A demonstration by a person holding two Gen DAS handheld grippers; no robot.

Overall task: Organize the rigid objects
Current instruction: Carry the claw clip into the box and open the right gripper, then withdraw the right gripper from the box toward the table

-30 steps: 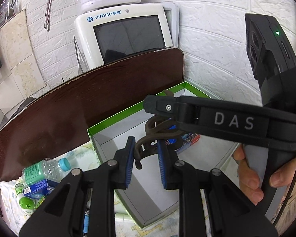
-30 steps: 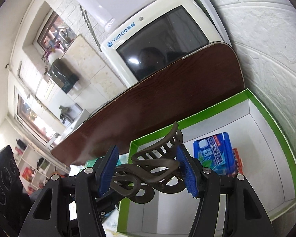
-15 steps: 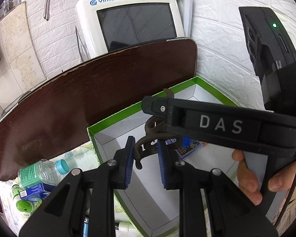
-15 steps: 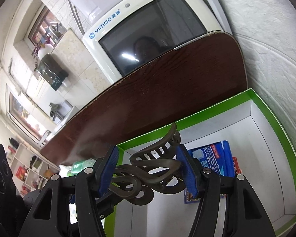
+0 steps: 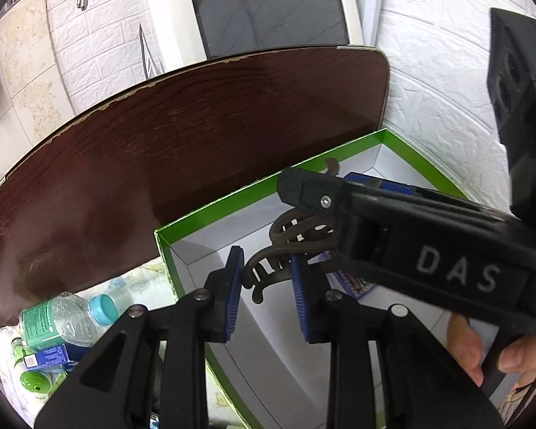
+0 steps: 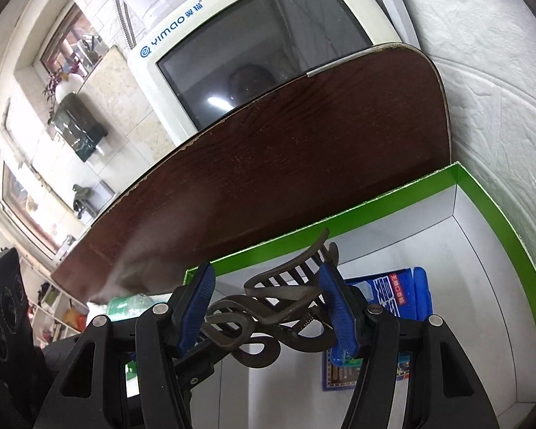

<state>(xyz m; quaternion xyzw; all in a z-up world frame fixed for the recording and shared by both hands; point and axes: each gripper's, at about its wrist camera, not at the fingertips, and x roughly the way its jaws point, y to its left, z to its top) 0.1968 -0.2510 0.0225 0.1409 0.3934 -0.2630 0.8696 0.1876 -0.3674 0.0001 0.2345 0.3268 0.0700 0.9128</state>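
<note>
Here the right hand-held gripper (image 6: 268,307) clamps a brown hair claw (image 6: 286,296) between its blue pads, holding it above the green-rimmed box (image 6: 489,200). The left hand-held gripper (image 5: 266,284) has just been opening: its pads now stand slightly apart on either side of the claw's handle end (image 5: 268,271), no longer pressing it. A blue packet (image 6: 400,289) lies in the box. Left of the box, a bottle (image 5: 64,316) lies on the worktop (image 5: 139,282).
</note>
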